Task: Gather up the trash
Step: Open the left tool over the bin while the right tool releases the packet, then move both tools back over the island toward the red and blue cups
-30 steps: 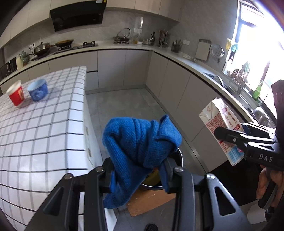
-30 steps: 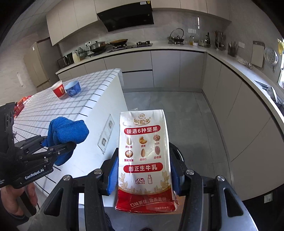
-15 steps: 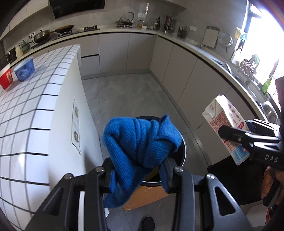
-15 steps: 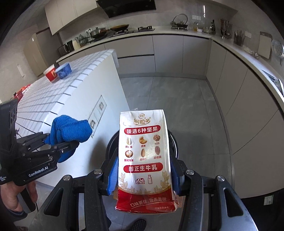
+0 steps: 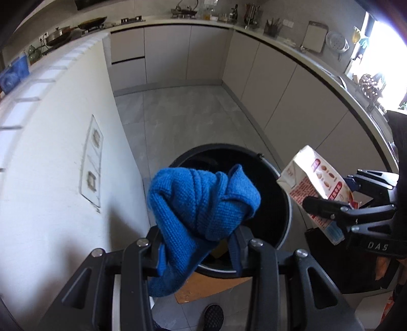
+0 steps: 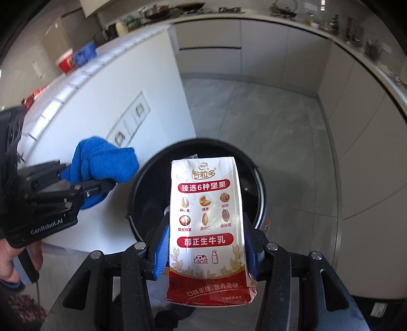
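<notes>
Carrying both trash items to the round black open-topped trash bin (image 6: 195, 183) on the floor; nothing is being dropped yet. Left gripper (image 5: 195, 244) is pinching the crumpled blue knitted cloth (image 5: 201, 201) over the bin's 7 o'clock rim. Right gripper (image 6: 206, 244) is clamping the white-and-red milk carton (image 6: 207, 221) over the opening, near the 3 o'clock rim in the left view. Releasing both remains; red and blue cups (image 6: 76, 59) are sitting on the white tiled counter (image 6: 122, 84).

Home kitchen. Handleless grey cabinets (image 5: 168, 53) wrap room under pale countertop (image 5: 292, 49); frying pan (image 5: 95, 20) on hob, kettle (image 5: 184, 6), cutting board (image 5: 314, 37), colander (image 5: 337, 44); white tiled island (image 5: 38, 84); grey floor tiles (image 5: 183, 114).
</notes>
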`<state>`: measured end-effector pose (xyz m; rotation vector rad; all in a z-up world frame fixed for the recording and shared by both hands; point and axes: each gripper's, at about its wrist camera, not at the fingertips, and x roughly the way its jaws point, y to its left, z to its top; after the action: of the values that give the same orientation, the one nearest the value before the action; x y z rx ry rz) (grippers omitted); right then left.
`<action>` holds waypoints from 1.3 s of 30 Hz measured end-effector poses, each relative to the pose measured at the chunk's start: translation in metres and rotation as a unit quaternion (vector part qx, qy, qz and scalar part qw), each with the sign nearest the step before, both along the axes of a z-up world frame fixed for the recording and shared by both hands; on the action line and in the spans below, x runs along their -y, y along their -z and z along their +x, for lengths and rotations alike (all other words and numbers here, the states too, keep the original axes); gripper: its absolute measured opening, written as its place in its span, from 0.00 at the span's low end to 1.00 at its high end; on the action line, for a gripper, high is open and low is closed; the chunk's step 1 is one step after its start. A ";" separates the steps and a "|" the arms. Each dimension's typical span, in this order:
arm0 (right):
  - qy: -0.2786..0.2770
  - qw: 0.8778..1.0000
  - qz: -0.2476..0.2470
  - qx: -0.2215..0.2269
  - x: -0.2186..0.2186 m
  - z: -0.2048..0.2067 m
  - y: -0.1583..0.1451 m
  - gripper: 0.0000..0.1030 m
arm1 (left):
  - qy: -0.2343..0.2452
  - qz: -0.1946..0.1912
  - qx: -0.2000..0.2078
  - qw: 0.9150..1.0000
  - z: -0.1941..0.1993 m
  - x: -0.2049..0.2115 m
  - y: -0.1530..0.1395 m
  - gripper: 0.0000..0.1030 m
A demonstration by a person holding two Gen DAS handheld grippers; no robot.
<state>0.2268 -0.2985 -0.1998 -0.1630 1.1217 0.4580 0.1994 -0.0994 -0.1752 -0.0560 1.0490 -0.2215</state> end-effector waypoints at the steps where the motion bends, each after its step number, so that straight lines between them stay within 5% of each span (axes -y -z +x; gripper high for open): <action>1: -0.008 1.000 -0.003 -0.005 -0.001 0.003 0.007 0.50 | -0.001 -0.001 -0.006 1.000 0.003 0.001 0.009 0.39; 3: -0.027 0.999 -0.011 -0.013 -0.008 0.009 0.018 0.50 | 0.003 -0.012 -0.021 1.000 0.009 0.002 0.023 0.42; 4: -0.044 0.999 -0.019 -0.019 -0.012 0.014 0.027 0.52 | -0.001 -0.022 -0.022 1.000 0.010 0.003 0.029 0.53; 5: -0.055 0.998 -0.029 -0.021 -0.016 0.018 0.036 0.59 | -0.015 -0.015 -0.019 1.000 0.011 0.002 0.036 0.79; 6: -0.051 0.997 -0.061 -0.016 -0.015 0.024 0.048 0.96 | -0.028 0.014 -0.015 0.999 0.010 0.004 0.044 0.93; 7: -0.048 0.996 -0.080 -0.010 -0.012 0.026 0.054 1.00 | -0.035 0.036 -0.014 0.999 0.009 0.004 0.048 0.99; 18: 0.009 0.997 -0.077 -0.003 0.032 0.021 0.063 1.00 | -0.058 0.059 -0.027 0.996 -0.016 0.008 0.052 0.99; 26: 0.045 0.997 -0.056 0.025 0.042 0.003 0.020 1.00 | -0.061 0.058 0.009 0.996 -0.018 0.006 0.003 0.99; 39: 0.076 0.994 -0.041 0.064 0.045 -0.021 -0.025 1.00 | -0.049 0.052 0.035 0.997 -0.029 0.014 -0.029 0.99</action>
<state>0.2058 -0.3434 -0.1749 -0.1752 1.0196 0.2610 0.1700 -0.1132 -0.1464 -0.0052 0.9845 -0.0796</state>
